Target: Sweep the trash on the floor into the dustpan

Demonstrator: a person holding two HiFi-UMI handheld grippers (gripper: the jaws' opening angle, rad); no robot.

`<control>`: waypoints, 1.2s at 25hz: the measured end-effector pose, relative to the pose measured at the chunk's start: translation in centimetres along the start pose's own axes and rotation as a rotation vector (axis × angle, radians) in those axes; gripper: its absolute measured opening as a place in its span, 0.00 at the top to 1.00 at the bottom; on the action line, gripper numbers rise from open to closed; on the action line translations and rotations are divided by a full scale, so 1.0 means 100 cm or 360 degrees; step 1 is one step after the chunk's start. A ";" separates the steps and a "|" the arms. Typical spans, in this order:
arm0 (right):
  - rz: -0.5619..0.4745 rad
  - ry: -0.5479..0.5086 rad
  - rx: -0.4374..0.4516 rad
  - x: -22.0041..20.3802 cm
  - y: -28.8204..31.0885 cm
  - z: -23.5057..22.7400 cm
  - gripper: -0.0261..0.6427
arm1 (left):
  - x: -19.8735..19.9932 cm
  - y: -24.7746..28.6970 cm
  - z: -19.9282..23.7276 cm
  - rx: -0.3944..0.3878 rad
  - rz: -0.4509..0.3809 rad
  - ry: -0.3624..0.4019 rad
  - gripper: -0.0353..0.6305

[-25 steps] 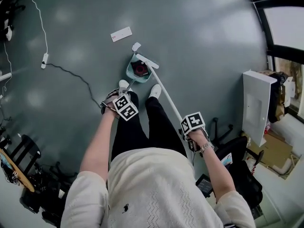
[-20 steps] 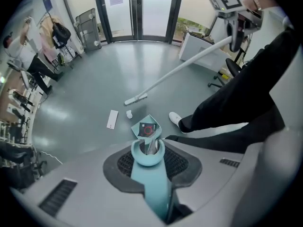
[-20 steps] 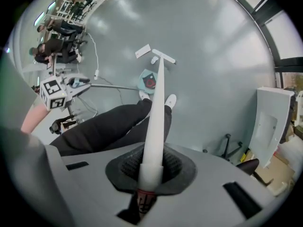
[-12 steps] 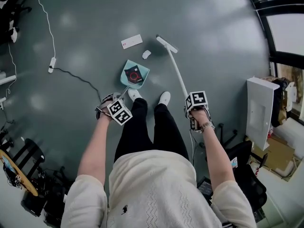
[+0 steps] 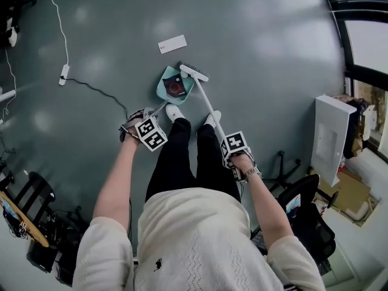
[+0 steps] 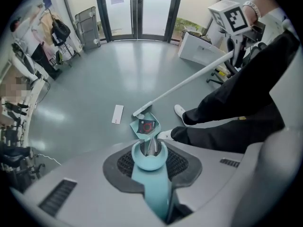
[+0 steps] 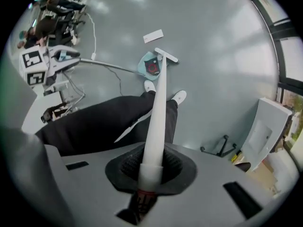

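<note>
Our left gripper clamps the dustpan by its handle; our right gripper grips the broom. Its head has swung against the dustpan's mouth, and the small scrap no longer shows. A white card lies beyond the dustpan, unswept.

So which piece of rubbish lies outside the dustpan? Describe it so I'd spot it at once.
On the grey floor, ahead of the person's white shoes, sits a teal dustpan with the broom head against it. Beyond it lies a flat white slip with a red mark at one end, alone on the floor, unlike the dark wrapper inside the pan.
</note>
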State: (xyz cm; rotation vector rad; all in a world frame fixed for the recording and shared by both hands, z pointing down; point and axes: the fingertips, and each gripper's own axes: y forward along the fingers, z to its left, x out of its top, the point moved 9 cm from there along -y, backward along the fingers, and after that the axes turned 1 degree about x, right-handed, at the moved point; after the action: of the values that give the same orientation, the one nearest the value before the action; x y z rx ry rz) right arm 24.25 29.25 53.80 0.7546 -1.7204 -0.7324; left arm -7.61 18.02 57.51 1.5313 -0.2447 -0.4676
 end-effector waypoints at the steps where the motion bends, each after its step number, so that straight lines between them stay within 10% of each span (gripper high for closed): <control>1: 0.0021 -0.0038 -0.0005 -0.007 0.003 0.006 0.89 | -0.003 0.002 -0.001 -0.0004 0.0002 -0.0008 0.81; 13: 0.0063 -0.0146 0.0046 -0.025 -0.043 0.014 0.89 | -0.014 0.001 -0.012 0.0052 -0.0029 -0.0056 0.81; 22: -0.0174 -0.0091 -0.0025 0.057 -0.124 -0.020 0.89 | -0.009 -0.002 -0.002 0.0044 -0.0043 -0.0217 0.81; 30: -0.0190 -0.0358 -0.0297 0.207 -0.226 -0.062 0.89 | 0.036 -0.010 0.019 0.0058 -0.0132 -0.0872 0.81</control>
State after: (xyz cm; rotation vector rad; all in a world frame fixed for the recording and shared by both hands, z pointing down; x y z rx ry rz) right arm 28.36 -1.45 49.56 0.6689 -1.7869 -1.0785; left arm -5.37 14.71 56.11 1.4268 -0.6169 -0.9510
